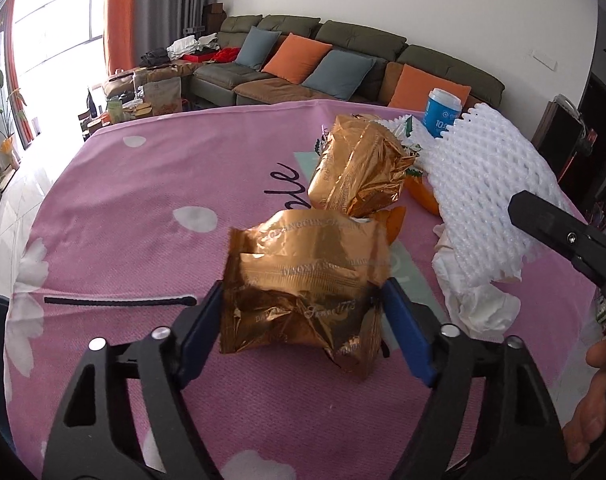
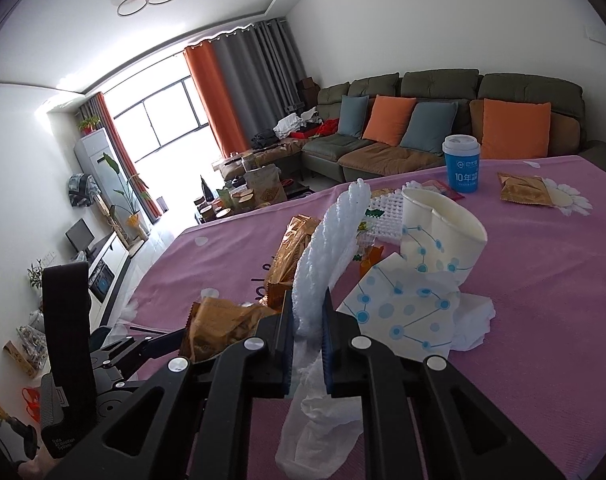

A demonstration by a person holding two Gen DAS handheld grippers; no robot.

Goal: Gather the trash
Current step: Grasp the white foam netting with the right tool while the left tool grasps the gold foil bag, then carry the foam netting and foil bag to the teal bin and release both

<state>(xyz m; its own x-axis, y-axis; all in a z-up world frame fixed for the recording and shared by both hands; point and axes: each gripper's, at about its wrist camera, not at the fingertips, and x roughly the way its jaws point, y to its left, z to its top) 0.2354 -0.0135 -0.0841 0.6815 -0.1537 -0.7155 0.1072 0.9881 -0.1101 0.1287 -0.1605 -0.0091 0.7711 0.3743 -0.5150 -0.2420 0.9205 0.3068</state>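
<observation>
"Since 1773" is printed on the near gold wrapper [image 1: 303,292]; the far blue cup [image 2: 461,164] reads "10年"; "Data Acquisition System" marks the left handle [image 2: 61,446].

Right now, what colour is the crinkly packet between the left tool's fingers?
Shiny gold-bronze with pale lettering; the crinkly packet shows best in the left wrist view.

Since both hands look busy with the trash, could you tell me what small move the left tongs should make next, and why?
Probably close the left tongs a little further on the gold wrapper: it sits between the blue pads, which seem just to meet its sides. The right tongs are already shut on the white foam net.
</observation>
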